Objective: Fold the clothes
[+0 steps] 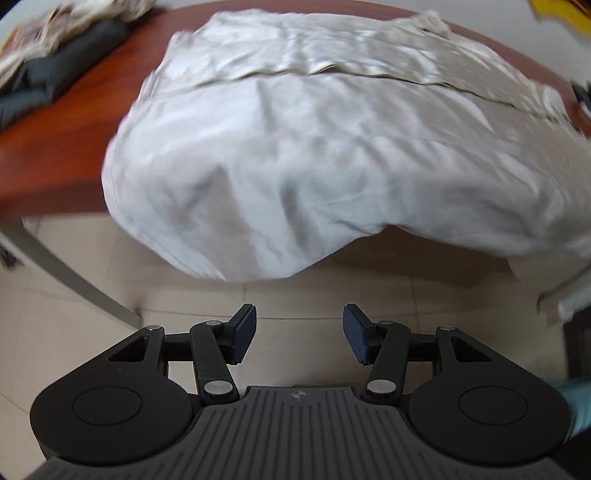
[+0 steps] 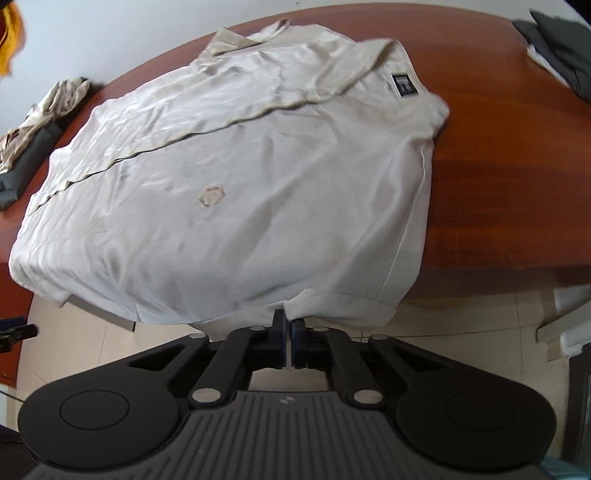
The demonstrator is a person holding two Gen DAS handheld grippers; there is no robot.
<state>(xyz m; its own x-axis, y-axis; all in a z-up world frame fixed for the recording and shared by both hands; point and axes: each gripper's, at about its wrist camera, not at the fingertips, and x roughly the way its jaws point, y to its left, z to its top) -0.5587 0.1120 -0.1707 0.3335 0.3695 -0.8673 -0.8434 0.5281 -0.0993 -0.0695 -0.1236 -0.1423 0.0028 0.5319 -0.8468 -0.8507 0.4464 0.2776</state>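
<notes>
A cream-white shirt (image 1: 295, 147) (image 2: 240, 184) lies spread on the reddish-brown table (image 1: 55, 166) (image 2: 498, 184), one side folded over itself, its near edge hanging off the table's front. A dark label (image 2: 402, 85) shows at the collar and a faint round mark (image 2: 211, 195) on the chest. My left gripper (image 1: 299, 332) is open below and in front of the overhanging cloth, with nothing between its fingers. My right gripper (image 2: 288, 325) is shut on the shirt's hanging sleeve hem at the front edge.
Dark grey folded clothes with a light patterned garment on top (image 1: 55, 66) (image 2: 33, 125) sit at the table's left end. More dark clothes (image 2: 561, 48) lie at the far right. Something yellow (image 1: 565, 14) hangs beyond the table. Beige floor tiles (image 1: 258, 295) are below.
</notes>
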